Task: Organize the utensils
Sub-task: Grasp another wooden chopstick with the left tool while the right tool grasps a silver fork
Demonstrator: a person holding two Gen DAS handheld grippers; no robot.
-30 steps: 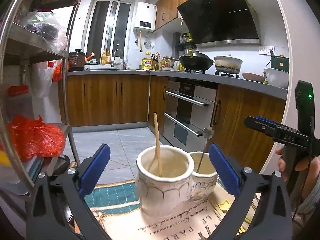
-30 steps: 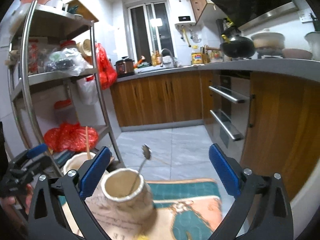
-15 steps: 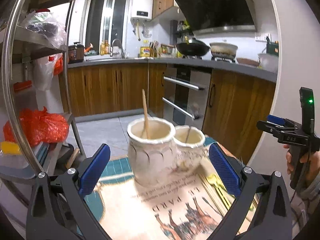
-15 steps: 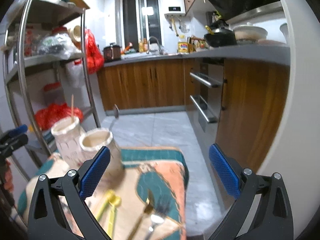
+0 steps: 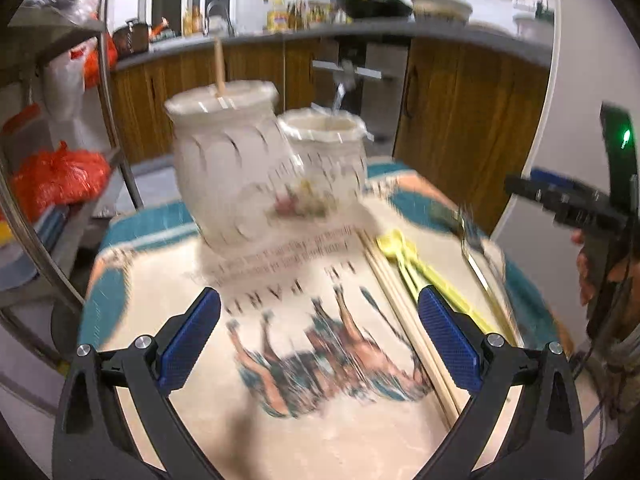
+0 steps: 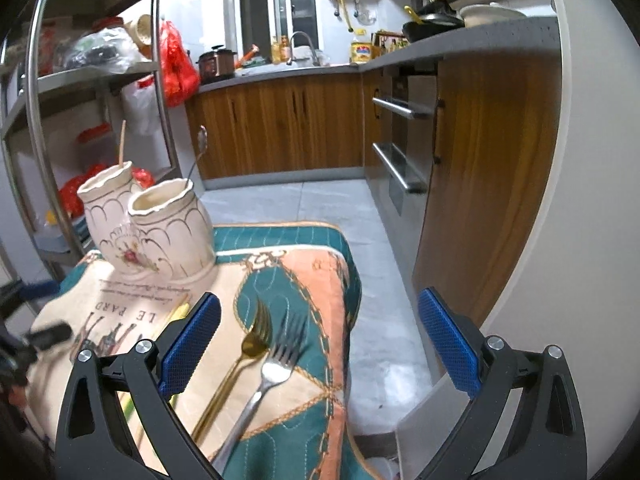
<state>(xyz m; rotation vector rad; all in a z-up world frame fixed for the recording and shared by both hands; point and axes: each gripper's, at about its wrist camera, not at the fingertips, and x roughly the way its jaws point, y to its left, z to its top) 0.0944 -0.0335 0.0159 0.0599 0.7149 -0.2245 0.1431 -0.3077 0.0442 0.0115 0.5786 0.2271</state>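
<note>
A surface [image 6: 280, 276] covered by a patterned cloth in teal, peach and cream was seen in both views, with wooden kitchen cabinets [image 6: 280, 128] and a metal shelf rack [image 6: 36, 92] behind it. Two joined cream ceramic holders [image 6: 148, 224] were stood at the far end of the cloth; a wooden chopstick [image 6: 121, 142] was held upright in the farther one and a thin metal utensil [image 6: 197, 158] in the nearer. On the cloth, a gold fork [image 6: 240, 360] and a silver fork [image 6: 264, 384] were laid side by side, tines toward the holders. Yellow utensils [image 5: 424, 268] and pale chopsticks [image 5: 404, 316] were laid just beside them, though the left view was blurred. The left tool [image 5: 320, 344] was held wide open above the cloth, with nothing between its blue pads. The right tool [image 6: 320, 344] was likewise spread wide and empty, above the forks and the cloth's edge.
</note>
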